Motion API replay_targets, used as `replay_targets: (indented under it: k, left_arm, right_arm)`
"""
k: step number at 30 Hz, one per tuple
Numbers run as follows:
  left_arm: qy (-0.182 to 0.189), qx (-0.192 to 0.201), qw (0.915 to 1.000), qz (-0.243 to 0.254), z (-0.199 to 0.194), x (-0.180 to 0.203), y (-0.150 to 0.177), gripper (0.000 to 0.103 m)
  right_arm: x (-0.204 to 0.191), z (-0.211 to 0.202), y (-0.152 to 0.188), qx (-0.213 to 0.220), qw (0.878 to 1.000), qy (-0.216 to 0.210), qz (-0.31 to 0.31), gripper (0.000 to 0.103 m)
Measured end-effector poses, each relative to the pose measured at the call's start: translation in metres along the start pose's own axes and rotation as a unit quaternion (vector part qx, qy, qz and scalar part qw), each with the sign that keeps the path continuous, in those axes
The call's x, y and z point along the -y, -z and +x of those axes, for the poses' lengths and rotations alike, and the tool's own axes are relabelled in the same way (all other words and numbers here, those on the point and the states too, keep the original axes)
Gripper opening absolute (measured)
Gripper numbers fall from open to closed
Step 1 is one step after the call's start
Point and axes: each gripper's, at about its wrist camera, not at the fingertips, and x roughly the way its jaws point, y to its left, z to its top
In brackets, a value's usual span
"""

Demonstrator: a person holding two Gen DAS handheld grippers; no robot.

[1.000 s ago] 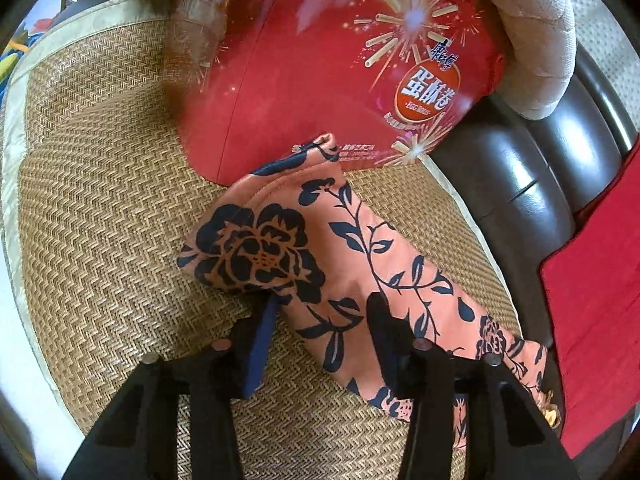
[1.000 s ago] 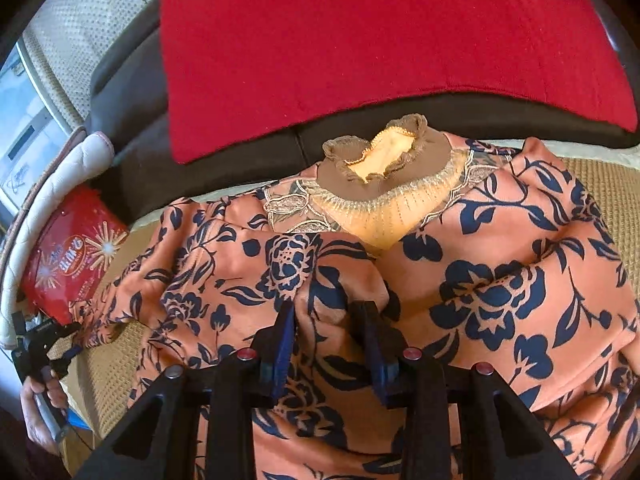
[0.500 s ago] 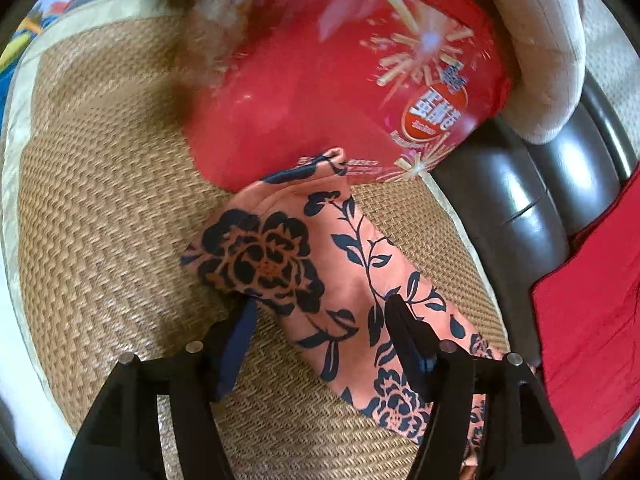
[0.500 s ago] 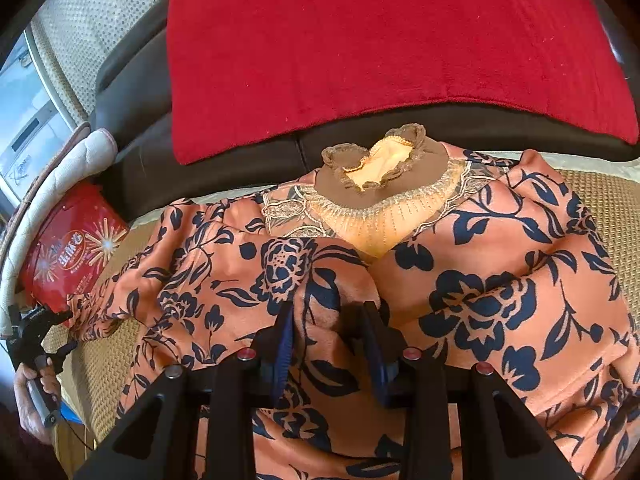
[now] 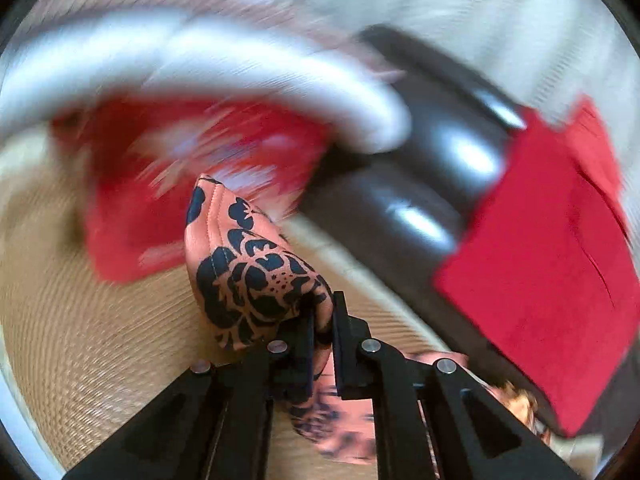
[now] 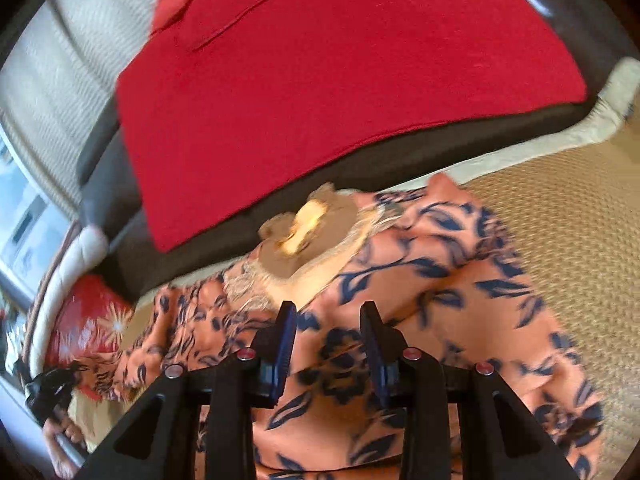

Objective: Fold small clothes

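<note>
Garment pinched in left claw, visible only left-wrist

Floral garment lying rumpled on the woven mat

Orange fabric with navy flowers is spreading across the mat, brown-and-yellow collar toward the dark sofa; one sleeve end is standing lifted, bunched and pinched off the mat.

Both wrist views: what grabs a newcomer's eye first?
The orange floral garment, spread over the woven mat in the right wrist view. In the left view, the left gripper is shut on its sleeve, lifted off the mat. Behind it, a red cloth drapes the dark sofa back.
</note>
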Motion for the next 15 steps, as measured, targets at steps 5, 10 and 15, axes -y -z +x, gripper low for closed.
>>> replay_targets:
  k: [5,10,15]
  left_arm:
    - [0.108,0.01,0.9866,0.122,-0.035,0.122,0.03,0.007]
    - [0.237,-0.044,0.9409,0.238,-0.06,0.252,0.112,0.007]
    - [0.313,-0.152,0.8848,0.31,-0.061,0.319,0.179,0.014]
  right_arm:
    - [0.023,-0.024,-0.013,0.034,0.999,-0.002,0.03,0.037]
    - [0.048,-0.037,-0.02,0.049,0.997,-0.004,0.058,0.037]
    - [0.062,-0.044,-0.022,0.044,0.997,-0.022,0.064,0.037]
